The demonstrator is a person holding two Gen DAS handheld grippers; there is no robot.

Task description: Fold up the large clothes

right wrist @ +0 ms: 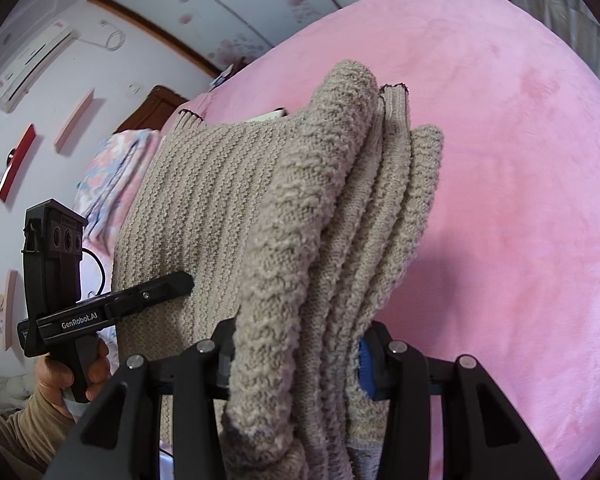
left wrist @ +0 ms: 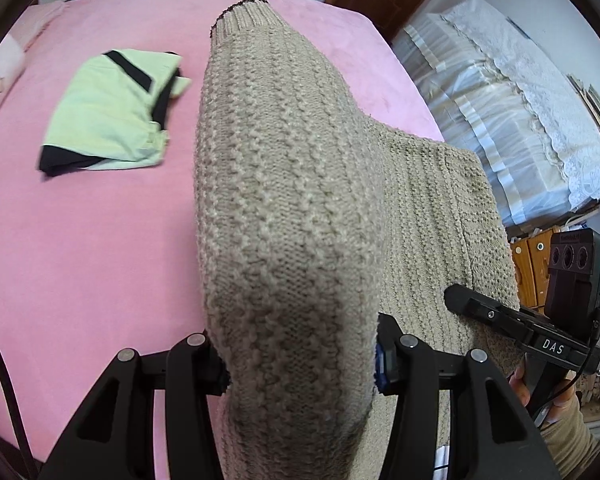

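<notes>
Two hand-held grippers, left [left wrist: 302, 364] and right [right wrist: 296, 364], each clamped on the beige knit sweater [left wrist: 284, 184] above the pink bed [left wrist: 80, 240].

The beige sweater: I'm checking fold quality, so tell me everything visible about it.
The beige sweater is a thick, chunky knit with ribbed and textured panels and a dark-trimmed cuff. It is folded into several layers, edges stacked in the right wrist view. Both the left tongs and right tongs clamp it, holding it over the pink bed.
</notes>
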